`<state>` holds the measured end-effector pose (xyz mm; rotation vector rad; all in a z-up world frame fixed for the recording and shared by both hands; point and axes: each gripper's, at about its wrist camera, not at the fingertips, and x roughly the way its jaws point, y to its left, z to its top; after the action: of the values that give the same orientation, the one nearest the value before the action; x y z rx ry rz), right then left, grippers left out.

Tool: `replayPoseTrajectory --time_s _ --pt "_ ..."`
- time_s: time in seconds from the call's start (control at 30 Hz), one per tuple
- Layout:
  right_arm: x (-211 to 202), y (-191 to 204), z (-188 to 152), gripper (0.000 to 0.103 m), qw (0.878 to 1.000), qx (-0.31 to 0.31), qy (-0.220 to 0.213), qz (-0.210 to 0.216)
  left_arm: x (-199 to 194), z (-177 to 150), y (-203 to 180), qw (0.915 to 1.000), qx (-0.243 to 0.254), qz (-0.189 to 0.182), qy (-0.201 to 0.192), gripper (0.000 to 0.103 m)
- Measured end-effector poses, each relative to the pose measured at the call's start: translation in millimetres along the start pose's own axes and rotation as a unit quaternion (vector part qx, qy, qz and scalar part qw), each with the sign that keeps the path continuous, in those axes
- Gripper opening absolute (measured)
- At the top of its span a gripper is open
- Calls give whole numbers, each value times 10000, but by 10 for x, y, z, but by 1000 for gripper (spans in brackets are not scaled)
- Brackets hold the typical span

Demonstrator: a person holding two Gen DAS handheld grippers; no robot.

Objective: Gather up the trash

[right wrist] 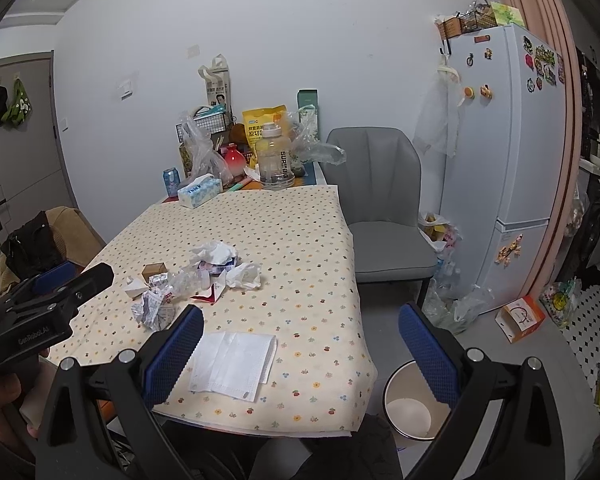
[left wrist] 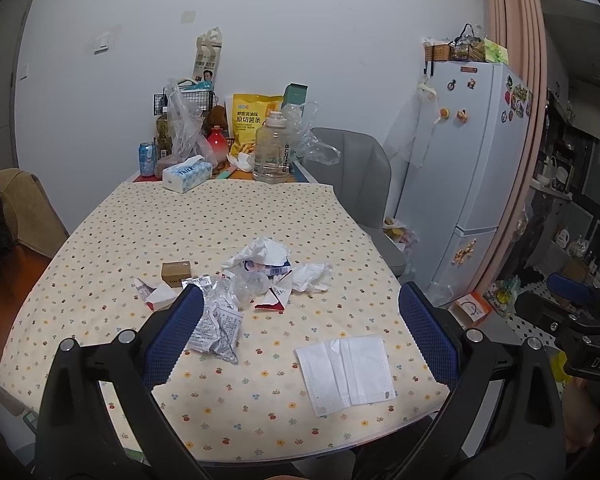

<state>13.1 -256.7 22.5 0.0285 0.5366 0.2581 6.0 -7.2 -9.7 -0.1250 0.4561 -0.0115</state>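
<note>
A heap of trash lies mid-table on the dotted cloth: crumpled white tissue (left wrist: 266, 252) (right wrist: 216, 254), a crumpled printed wrapper (left wrist: 218, 328) (right wrist: 154, 308), a small brown box (left wrist: 176, 274) (right wrist: 154, 270), red-and-white torn cartons (left wrist: 276, 300) (right wrist: 212, 294) and clear plastic. A flat white face mask (left wrist: 346, 372) (right wrist: 234, 362) lies near the front edge. My left gripper (left wrist: 300, 320) is open and empty above the table front. My right gripper (right wrist: 300, 344) is open and empty over the table's front right corner. A white waste bin (right wrist: 410, 402) stands on the floor below it.
The table's far end holds a tissue box (left wrist: 188, 176), a big water bottle (left wrist: 272, 152), a snack bag, a can and plastic bags. A grey chair (right wrist: 380, 208) stands right of the table, then a white fridge (right wrist: 512, 168). Bags and an orange box (right wrist: 520, 318) litter the floor.
</note>
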Motion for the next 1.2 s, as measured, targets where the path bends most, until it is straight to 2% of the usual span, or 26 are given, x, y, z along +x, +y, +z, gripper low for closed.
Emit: replayPoseTrajectory --time_s 1.2 --pt "43 -71 -3 95 9999 54 16 85 7 48 -14 9999 135 -25 24 97"
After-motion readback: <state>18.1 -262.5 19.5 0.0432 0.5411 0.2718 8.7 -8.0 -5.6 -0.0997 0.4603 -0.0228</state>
